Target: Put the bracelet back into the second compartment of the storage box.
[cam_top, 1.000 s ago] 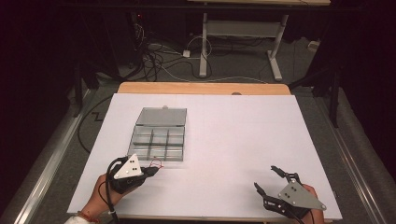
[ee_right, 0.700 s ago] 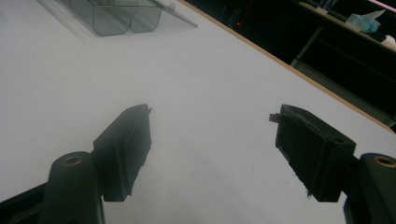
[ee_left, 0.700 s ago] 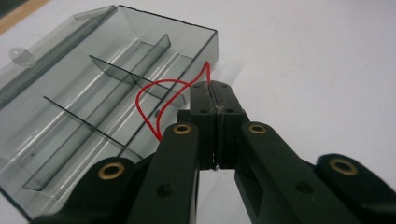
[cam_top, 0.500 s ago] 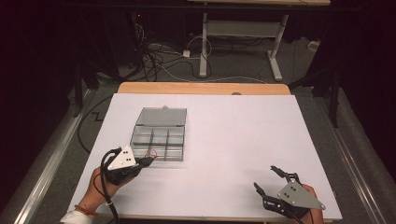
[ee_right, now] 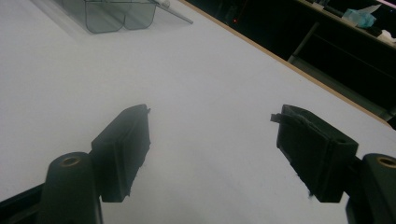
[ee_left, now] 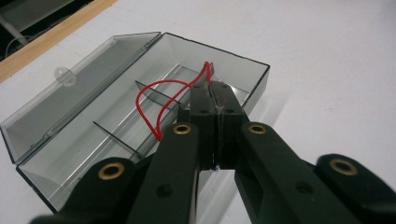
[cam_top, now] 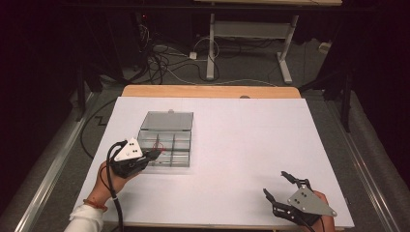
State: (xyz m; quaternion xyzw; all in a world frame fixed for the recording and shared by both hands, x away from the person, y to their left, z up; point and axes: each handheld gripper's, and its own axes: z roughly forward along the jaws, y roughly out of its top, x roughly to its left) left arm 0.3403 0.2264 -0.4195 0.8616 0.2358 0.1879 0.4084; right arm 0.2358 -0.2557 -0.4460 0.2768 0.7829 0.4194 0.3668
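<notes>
Now the left tool [cam_top: 153, 154], clenched on a thin red wire [ee_left: 161, 100], has shifted from the table's near-left area up over the open clear compartment box [cam_top: 167, 140], near the table's left edge; wire looks ready to drop into a compartment. Right tool [cam_top: 285, 186] sits released, unmoved, at the near-right corner.

High view overhead; tool views near, sharing box [cam_top: 166, 140].
</notes>
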